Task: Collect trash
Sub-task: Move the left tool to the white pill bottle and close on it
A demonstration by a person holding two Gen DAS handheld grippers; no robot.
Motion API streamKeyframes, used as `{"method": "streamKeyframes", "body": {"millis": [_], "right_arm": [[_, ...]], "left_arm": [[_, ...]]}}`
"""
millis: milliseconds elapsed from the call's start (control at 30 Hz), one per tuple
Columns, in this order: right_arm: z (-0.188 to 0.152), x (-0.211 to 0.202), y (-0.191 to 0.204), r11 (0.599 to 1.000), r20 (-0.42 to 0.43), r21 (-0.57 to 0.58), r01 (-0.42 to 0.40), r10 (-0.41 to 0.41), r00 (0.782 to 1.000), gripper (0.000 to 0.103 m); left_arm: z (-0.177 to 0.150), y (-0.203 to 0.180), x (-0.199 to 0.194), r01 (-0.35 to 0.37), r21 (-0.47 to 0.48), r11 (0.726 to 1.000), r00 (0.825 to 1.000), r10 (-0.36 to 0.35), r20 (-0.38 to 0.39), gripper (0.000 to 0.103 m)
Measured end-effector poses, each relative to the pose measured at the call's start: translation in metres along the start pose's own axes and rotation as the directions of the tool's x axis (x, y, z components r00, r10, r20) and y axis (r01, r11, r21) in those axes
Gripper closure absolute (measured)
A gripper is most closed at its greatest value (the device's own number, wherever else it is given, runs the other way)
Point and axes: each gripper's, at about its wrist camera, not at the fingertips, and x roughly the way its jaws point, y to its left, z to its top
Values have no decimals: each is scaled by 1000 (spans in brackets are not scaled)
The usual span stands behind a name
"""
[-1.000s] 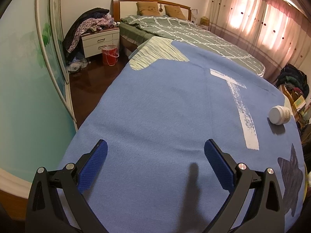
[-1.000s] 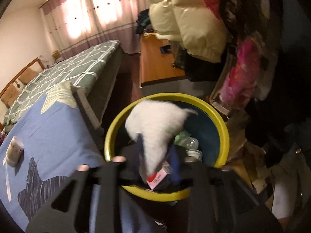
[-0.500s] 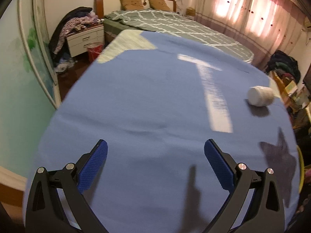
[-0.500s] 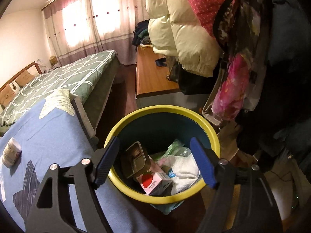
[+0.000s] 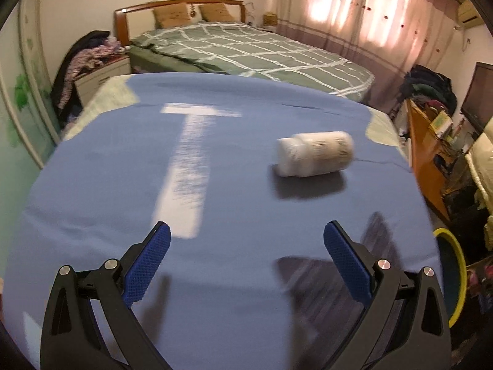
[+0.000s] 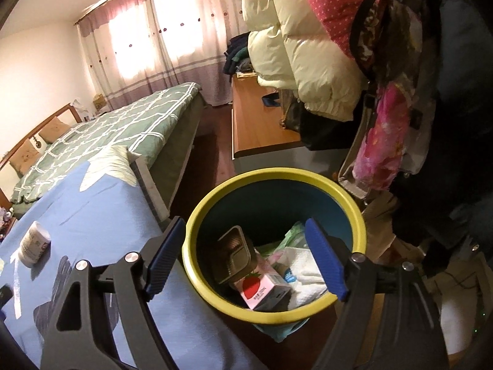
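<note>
Already binned: strawberry carton [image 6: 265, 289], metal tin [image 6: 234, 254], white cloth [image 6: 303, 269], in the yellow-rimmed bin [image 6: 277, 174]. Right gripper [image 6: 246, 254] above it, jaws opening, empty. Left on the blue blanket [image 5: 92, 169]: white pill bottle [image 5: 314, 153] (blurred, probably capped), lying well ahead of the spread, empty left gripper [image 5: 246, 262].

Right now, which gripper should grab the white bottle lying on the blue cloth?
Left. The left gripper is open and faces the white bottle on the blue cloth. The right gripper, jaws opening and empty, hangs over the yellow-rimmed bin.

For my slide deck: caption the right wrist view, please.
Right claw opening, empty, above the yellow-rimmed bin holding a strawberry carton.
</note>
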Motion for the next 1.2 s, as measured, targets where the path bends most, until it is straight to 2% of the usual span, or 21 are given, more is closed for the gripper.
{"method": "streamKeyframes", "body": {"millis": [167,433,933,1200], "right_arm": [[0,3,-4,999,-14,24,-27,28,1000,28],[1,3,-5,998,-15,35,-47,47,999,28],[0,6,-5,997,-25,39,-60,61,998,27],[-1,7,-4,998,-26,35,-59,60,998,26]], "left_arm": [[17,-39,16,-26,8,1000,1000,26,14,5],[41,-65,48,-69,-21,997,998,69,1,5],[61,-65,99,-102,-56,993,993,98,-65,5],[65,-61,103,-98,-79,992,994,93,-65,5]]}}
